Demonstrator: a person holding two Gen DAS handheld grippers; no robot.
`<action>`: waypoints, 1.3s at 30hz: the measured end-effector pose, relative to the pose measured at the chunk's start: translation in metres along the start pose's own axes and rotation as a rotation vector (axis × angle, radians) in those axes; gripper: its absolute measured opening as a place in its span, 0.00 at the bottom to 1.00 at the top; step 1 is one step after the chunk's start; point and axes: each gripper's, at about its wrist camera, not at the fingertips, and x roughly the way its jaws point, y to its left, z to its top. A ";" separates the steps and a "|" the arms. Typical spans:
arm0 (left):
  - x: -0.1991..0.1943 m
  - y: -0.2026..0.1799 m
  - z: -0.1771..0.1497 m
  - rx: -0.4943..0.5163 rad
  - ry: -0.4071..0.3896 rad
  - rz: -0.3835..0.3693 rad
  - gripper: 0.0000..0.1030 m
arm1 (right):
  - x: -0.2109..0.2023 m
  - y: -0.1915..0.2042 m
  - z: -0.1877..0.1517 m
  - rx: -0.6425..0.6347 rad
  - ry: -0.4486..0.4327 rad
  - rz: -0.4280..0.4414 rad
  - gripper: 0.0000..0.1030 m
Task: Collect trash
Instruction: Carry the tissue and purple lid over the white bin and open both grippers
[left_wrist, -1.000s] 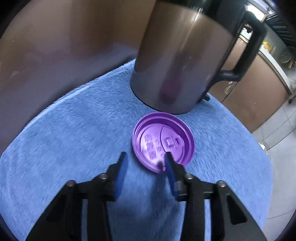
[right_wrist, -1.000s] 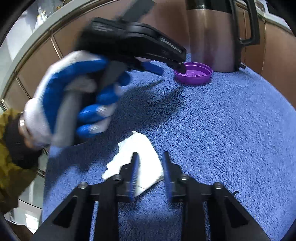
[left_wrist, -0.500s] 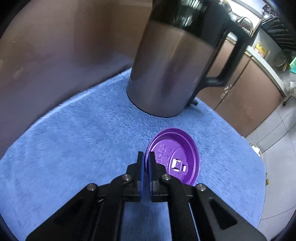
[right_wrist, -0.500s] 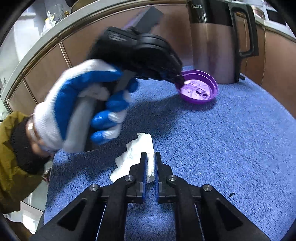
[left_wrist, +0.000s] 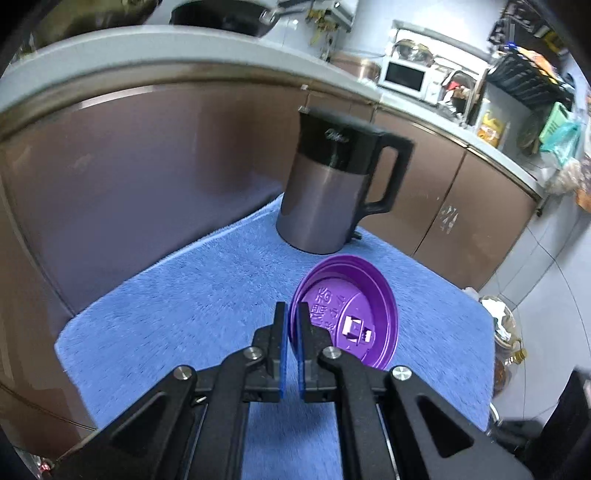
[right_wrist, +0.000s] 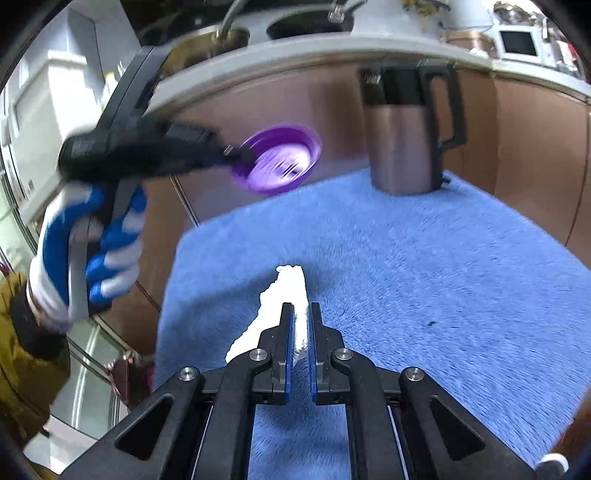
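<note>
Left wrist view: fluffy blue towel (left_wrist: 207, 306) covers the table, steel kettle with black handle (left_wrist: 332, 192) at its far edge before brown cabinets (left_wrist: 147, 166). Left gripper (left_wrist: 291, 325) pinches the round purple plastic cup lid (left_wrist: 351, 317) by its rim, lifted. Right wrist view: right gripper (right_wrist: 301, 325) clamps crumpled white tissue (right_wrist: 288, 291) above the towel's near-left part.

Motion blurs the purple lid (right_wrist: 277, 164) and gloved left hand (right_wrist: 86, 254); the tissue's (right_wrist: 291, 291) near end is hidden behind the right claw (right_wrist: 301, 325).
</note>
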 end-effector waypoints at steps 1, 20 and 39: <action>-0.012 -0.004 -0.004 0.010 -0.014 -0.004 0.03 | -0.008 0.001 0.003 0.000 -0.016 -0.005 0.07; -0.143 -0.104 -0.007 0.145 -0.201 -0.199 0.03 | -0.234 -0.038 -0.002 0.100 -0.418 -0.293 0.07; -0.044 -0.352 -0.105 0.526 0.075 -0.472 0.04 | -0.330 -0.181 -0.134 0.474 -0.369 -0.825 0.07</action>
